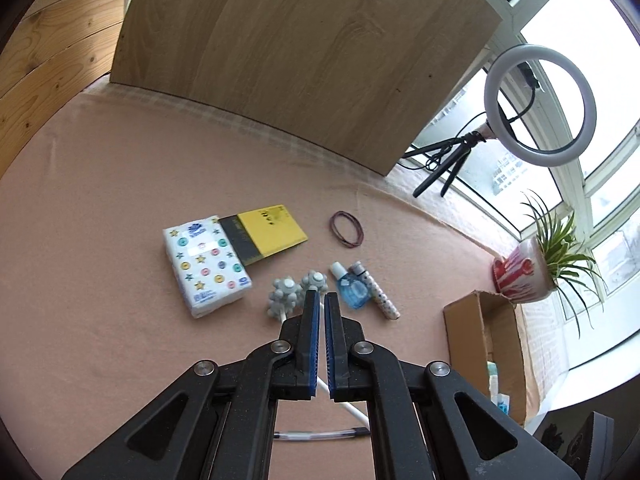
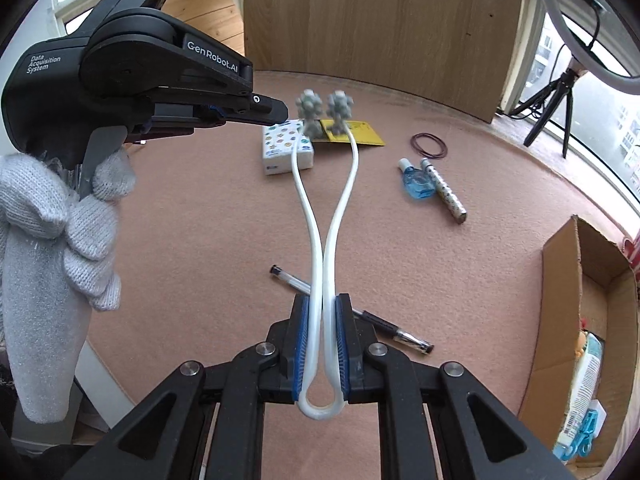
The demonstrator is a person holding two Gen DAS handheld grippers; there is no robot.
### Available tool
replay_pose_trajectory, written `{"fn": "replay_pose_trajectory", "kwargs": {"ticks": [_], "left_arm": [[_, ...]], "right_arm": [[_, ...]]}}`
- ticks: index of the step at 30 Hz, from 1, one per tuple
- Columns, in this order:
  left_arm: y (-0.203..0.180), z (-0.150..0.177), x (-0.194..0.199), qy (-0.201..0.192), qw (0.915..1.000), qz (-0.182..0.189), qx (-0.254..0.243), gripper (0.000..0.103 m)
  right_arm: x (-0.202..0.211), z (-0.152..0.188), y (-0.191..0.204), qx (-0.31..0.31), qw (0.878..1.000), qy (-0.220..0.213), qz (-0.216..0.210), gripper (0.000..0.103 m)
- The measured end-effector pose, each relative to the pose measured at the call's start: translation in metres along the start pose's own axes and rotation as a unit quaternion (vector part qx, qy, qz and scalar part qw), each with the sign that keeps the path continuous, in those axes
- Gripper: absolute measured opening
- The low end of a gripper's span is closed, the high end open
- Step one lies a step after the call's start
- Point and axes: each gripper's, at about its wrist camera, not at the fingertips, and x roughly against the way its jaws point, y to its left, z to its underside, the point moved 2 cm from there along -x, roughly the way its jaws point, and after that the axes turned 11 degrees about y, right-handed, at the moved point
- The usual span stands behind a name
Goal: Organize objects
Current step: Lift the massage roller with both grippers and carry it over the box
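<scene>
Right tongs (image 2: pixel 322 340) are clamped shut on the looped end of the white two-armed roller massager (image 2: pixel 326 216), squeezing both arms together, and the knobbly grey heads stick out forward above the bench (image 2: pixel 200 240), in line with the tissue pack (image 2: pixel 286 148) and yellow notebook (image 2: pixel 366 132) near the back edge. Left tongs (image 1: pixel 321 300) are closed with nothing between them (in the right view they hang off to the left in a gloved hand (image 2: pixel 60 216), well apart from the massager).

My guess is the massager is headed for the cardboard box (image 2: pixel 592 280) at the right edge of the bench, which already has a few things in it. How I'd do it well: the grip is right at the loop, so the long springy arms will wag. Swing it slow and keep the heads high enough to clear the blue bottle (image 2: pixel 418 180) and the dotted tube (image 2: pixel 446 192) lying touching each other between here and the box. Bring the heads over the box wall first, lower, then let go. The pen (image 2: pixel 352 312) is on the bench right under the right tongs, so don't dip
</scene>
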Motion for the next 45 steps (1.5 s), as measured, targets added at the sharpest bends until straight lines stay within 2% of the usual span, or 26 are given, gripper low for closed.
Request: {"fn": "replay_pose_trajectory", "kwargs": {"ticks": [4,6,7,9,12,14,17,20,21,24,33,39,45], "left_arm": [[-0.030,0.000,-0.018,0.016,0.9995,0.002,-0.027,0.002],[-0.035,0.004,-0.032,0.045,0.9986,0.005,-0.028,0.004],[-0.037,0.007,-0.041,0.063,0.9976,0.005,-0.028,0.007],[-0.039,0.014,-0.058,0.086,0.9959,-0.001,-0.029,0.023],[-0.036,0.021,-0.076,0.103,0.9944,-0.012,-0.022,0.035],[-0.029,0.027,-0.085,0.113,0.9933,-0.022,-0.005,0.038],[-0.024,0.035,-0.099,0.132,0.9910,-0.020,-0.002,0.038],[-0.020,0.041,-0.112,0.149,0.9887,-0.002,0.012,0.035],[-0.020,0.042,-0.114,0.149,0.9888,0.003,0.015,0.027],[-0.020,0.044,-0.118,0.144,0.9893,0.011,0.017,0.013],[-0.040,0.033,-0.099,0.114,0.9931,0.029,-0.003,0.013],[-0.077,0.019,-0.088,0.097,0.9934,0.050,-0.035,0.012],[-0.125,0.016,-0.102,0.104,0.9900,0.069,-0.067,0.012]], "right_arm": [[0.009,0.008,-0.034,-0.034,0.999,-0.003,0.004,0.012],[0.013,0.015,-0.046,-0.047,0.999,-0.003,0.007,0.012],[0.010,0.017,-0.053,-0.054,0.999,-0.001,0.000,0.012],[0.007,0.022,-0.059,-0.065,0.998,0.005,-0.010,0.012],[0.003,0.029,-0.061,-0.076,0.997,0.010,-0.026,0.012],[0.001,0.032,-0.059,-0.076,0.997,0.013,-0.027,0.012],[-0.002,0.034,-0.060,-0.078,0.996,0.019,-0.029,0.012],[-0.005,0.036,-0.060,-0.082,0.996,0.024,-0.033,0.012],[-0.006,0.036,-0.059,-0.082,0.996,0.025,-0.033,0.012],[-0.007,0.036,-0.056,-0.080,0.996,0.027,-0.030,0.012],[0.009,0.036,-0.058,-0.077,0.997,0.006,-0.006,0.012],[0.029,0.036,-0.068,-0.085,0.996,-0.017,0.007,0.012],[0.048,0.046,-0.095,-0.116,0.992,-0.034,0.022,0.012]]}}
